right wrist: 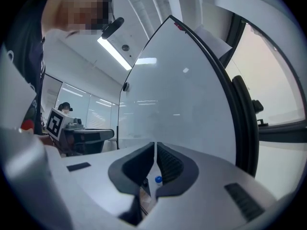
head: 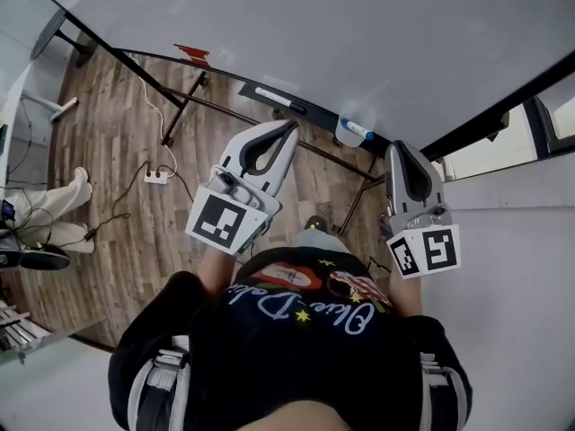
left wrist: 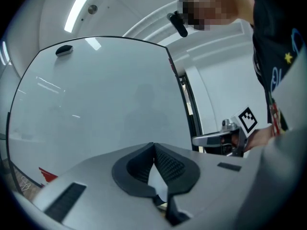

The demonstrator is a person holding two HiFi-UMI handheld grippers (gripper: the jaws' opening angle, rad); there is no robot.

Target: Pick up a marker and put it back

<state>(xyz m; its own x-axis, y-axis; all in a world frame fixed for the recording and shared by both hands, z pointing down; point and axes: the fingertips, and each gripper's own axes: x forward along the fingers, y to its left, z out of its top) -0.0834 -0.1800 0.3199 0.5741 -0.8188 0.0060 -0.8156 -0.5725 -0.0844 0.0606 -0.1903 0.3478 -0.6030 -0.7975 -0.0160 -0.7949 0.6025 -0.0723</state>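
On the ledge along the whiteboard's (head: 314,34) lower edge, the marker (head: 357,130) lies in a pale holder. It is between the two grippers in the head view and touches neither. The left gripper (left wrist: 153,145) has its jaws pressed together on nothing. The right gripper (right wrist: 156,145) is likewise closed and empty. In the right gripper view only the marker's blue cap (right wrist: 158,179) peeps through the gap below the jaws, and the gripper hides the rest. A long white object (head: 272,97) further along the ledge is too small to identify.
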